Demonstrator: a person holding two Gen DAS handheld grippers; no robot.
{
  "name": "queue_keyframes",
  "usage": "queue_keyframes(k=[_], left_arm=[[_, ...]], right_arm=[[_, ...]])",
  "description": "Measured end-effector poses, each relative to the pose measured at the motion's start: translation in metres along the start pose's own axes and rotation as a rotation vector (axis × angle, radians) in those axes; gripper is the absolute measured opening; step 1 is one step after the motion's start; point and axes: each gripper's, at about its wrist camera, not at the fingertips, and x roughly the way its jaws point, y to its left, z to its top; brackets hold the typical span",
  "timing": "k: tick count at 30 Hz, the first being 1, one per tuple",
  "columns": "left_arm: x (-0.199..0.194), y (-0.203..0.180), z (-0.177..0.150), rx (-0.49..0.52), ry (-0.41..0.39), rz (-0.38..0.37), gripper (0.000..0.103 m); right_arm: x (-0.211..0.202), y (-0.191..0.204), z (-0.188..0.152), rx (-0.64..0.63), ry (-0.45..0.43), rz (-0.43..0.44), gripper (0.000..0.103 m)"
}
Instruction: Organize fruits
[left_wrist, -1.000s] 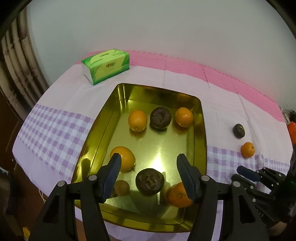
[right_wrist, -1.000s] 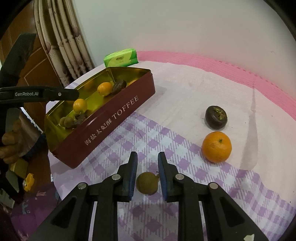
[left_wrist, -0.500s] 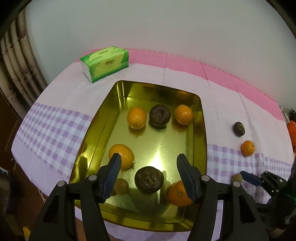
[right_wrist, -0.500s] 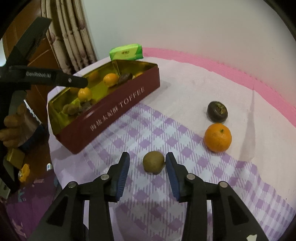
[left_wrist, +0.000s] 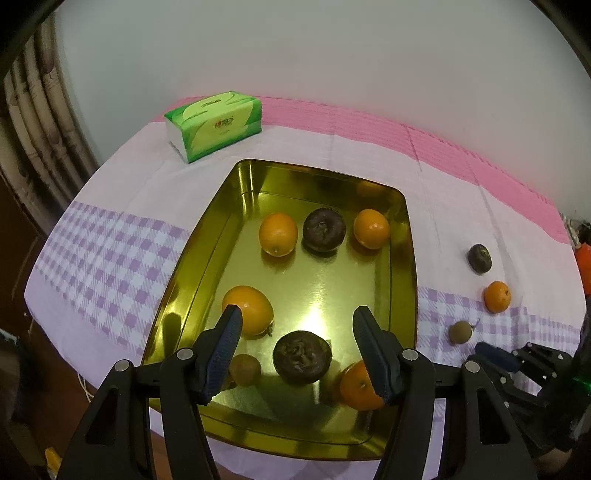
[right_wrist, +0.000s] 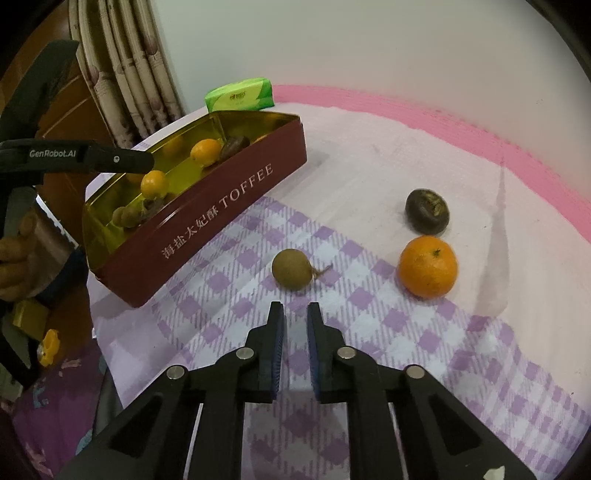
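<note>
My right gripper (right_wrist: 296, 310) is shut and empty, low over the checked cloth. A small brown fruit (right_wrist: 291, 274) with a stalk lies just beyond its fingertips, apart from them. Further right lie an orange (right_wrist: 427, 266) and a dark fruit (right_wrist: 427, 211). My left gripper (left_wrist: 297, 314) hangs open above the near end of the gold-lined toffee tin (left_wrist: 412, 258). Nothing is between its pads. The tin holds several oranges, two dark fruits (left_wrist: 324, 229) and a small brown fruit (left_wrist: 244, 369). From the left wrist view the loose brown fruit (left_wrist: 460, 331) lies right of the tin.
A green tissue pack (left_wrist: 214, 123) stands behind the tin near the pink strip of the cloth. The table's edge drops off at the left and near side. Curtains (right_wrist: 125, 66) hang past the far left corner. A hand (right_wrist: 14, 258) grips the left tool.
The right gripper let go of the small brown fruit, drew back from it and shut again with nothing inside. The fruit now rests on the cloth ahead of the fingertips. The left gripper kept still.
</note>
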Motion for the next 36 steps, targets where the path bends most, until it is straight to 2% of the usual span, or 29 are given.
queue_keyframes(k=[2, 4, 5, 15, 16, 17, 18, 23, 28, 36], left_arm=[[0.0, 0.0, 0.0, -0.002, 0.002, -0.004, 0.063], [0.0, -0.001, 0.001, 0.001, 0.004, -0.006, 0.063], [0.0, -0.002, 0.001, 0.005, 0.005, -0.004, 0.063], [0.002, -0.003, 0.0, 0.004, 0.019, -0.01, 0.063], [0.003, -0.003, -0.001, 0.004, 0.022, -0.011, 0.063], [0.003, -0.003, -0.001, 0.004, 0.025, -0.011, 0.063], [0.004, -0.002, 0.0, 0.004, 0.026, -0.011, 0.063], [0.003, 0.001, 0.0, -0.004, 0.02, -0.012, 0.063], [0.0, 0.005, 0.002, -0.016, 0.006, -0.005, 0.063], [-0.012, 0.009, 0.004, -0.01, -0.035, 0.057, 0.064]], right_arm=[[-0.003, 0.0, 0.003, 0.004, -0.018, 0.005, 0.041], [-0.005, 0.0, 0.007, -0.005, -0.032, 0.0, 0.05], [-0.005, 0.0, 0.011, -0.011, -0.033, -0.001, 0.05], [0.025, -0.005, 0.045, -0.021, -0.014, -0.002, 0.051], [0.03, -0.004, 0.048, -0.029, 0.008, 0.002, 0.045], [0.037, -0.003, 0.048, -0.041, 0.041, -0.013, 0.029], [0.041, -0.002, 0.047, -0.052, 0.051, -0.037, 0.024], [0.033, -0.003, 0.044, -0.032, 0.035, -0.03, 0.022], [0.012, 0.004, 0.045, -0.011, -0.016, 0.017, 0.022], [-0.014, 0.031, 0.081, -0.045, -0.089, 0.085, 0.022]])
